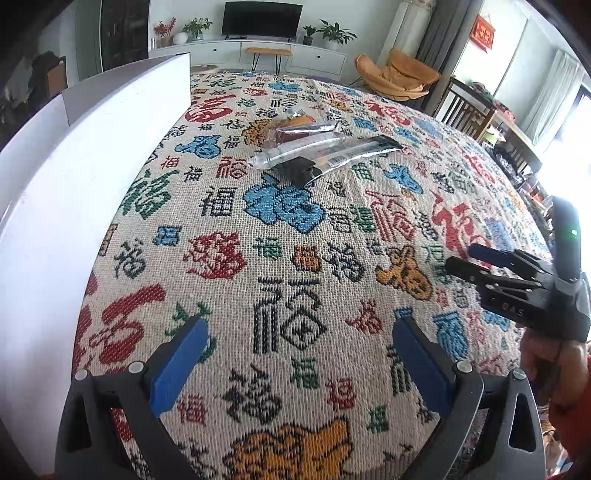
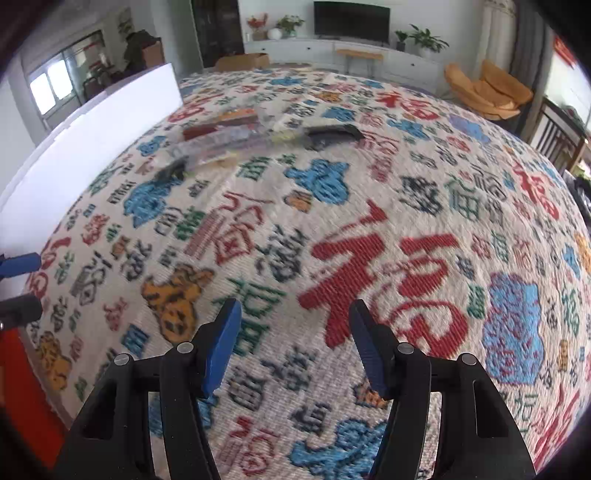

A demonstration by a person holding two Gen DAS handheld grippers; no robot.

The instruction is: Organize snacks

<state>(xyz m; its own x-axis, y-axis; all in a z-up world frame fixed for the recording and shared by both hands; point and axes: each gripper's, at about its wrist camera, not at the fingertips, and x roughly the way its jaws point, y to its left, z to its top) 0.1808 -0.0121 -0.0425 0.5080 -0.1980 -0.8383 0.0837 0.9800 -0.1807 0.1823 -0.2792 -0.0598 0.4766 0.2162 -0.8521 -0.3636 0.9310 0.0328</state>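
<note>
my left tongs [image 1: 295,354] stood wide apart at six o'clock in the left wrist view, blue pads [image 1: 177,365] facing each other with nothing between them, only the patterned cloth [image 1: 280,266] of the surface beneath. my right tongs [image 2: 293,343] were parted less widely at six o'clock in the right wrist view, also empty, over a big red character woven into the cloth. in the left view, the right tongs also showed at three o'clock, fingers pointing toward nine, my hand [image 1: 554,362] gripping the handle below them. in the right view, the tips of the left tongs poked in at nine o'clock.

farther out, the snacks [image 1: 321,147] lay in a loose pile on the cloth, toward twelve o'clock from the left tongs and well apart from both pairs. they were long foil and clear wrappers lying roughly side by side and overlapping, with a dark packet [image 1: 299,170] at the near end and a reddish one at the far end. in the right view, the same pile [image 2: 251,136] sat at about eleven o'clock, blurred.

a white box [image 1: 74,177] ran along the surface from nine to eleven o'clock in the left view, its wall standing near the snacks but not touching them.

beyond the surface, a tv [image 1: 261,18] stood on a white cabinet at twelve o'clock, with potted plants beside it, and an orange chair [image 1: 402,74] at one o'clock.
</note>
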